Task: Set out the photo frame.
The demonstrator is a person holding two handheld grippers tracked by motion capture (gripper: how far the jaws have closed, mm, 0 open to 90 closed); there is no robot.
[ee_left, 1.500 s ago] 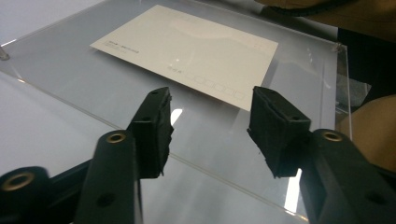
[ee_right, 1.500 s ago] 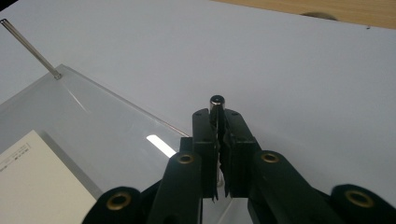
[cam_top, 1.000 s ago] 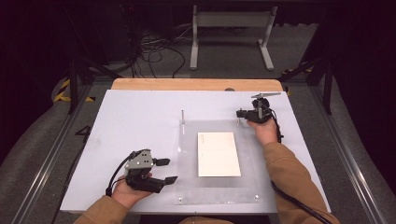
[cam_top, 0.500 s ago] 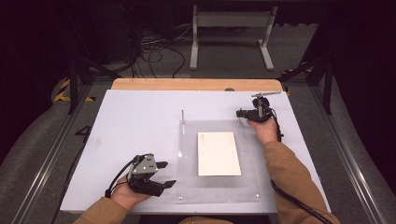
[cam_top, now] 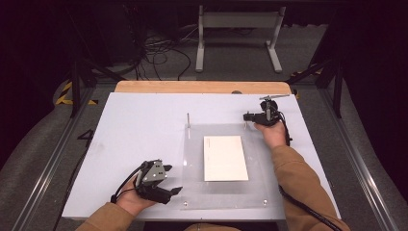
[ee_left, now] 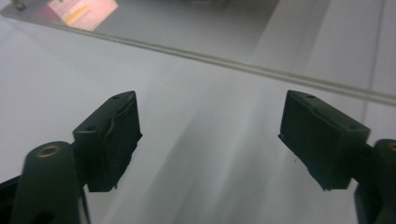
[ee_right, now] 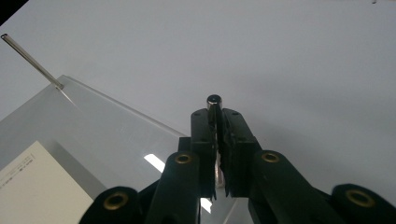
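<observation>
A clear acrylic plate (cam_top: 192, 195) lies on the white table (cam_top: 134, 125) with a white sheet of paper (cam_top: 225, 157) on it. A thin metal post (cam_top: 188, 120) stands at the plate's far left corner. At the far right corner my right gripper (cam_top: 246, 117) is shut on a second metal pin (ee_right: 214, 99), whose round top pokes out above the closed pads (ee_right: 203, 135). My left gripper (cam_top: 172, 179) rests by the plate's near left edge. Its jaws have just been opening and stand wide apart (ee_left: 210, 135) with nothing between them.
Small screws sit at the plate's near corners (cam_top: 264, 202). A wooden strip (cam_top: 202, 87) runs along the table's far edge. Beyond it are cables and a metal stand (cam_top: 238, 29) on the floor. Cables trail from both grippers.
The left gripper's jaws have spread wider while the hand stayed near the plate's near left corner. The right gripper has not moved and stays closed on the pin.
</observation>
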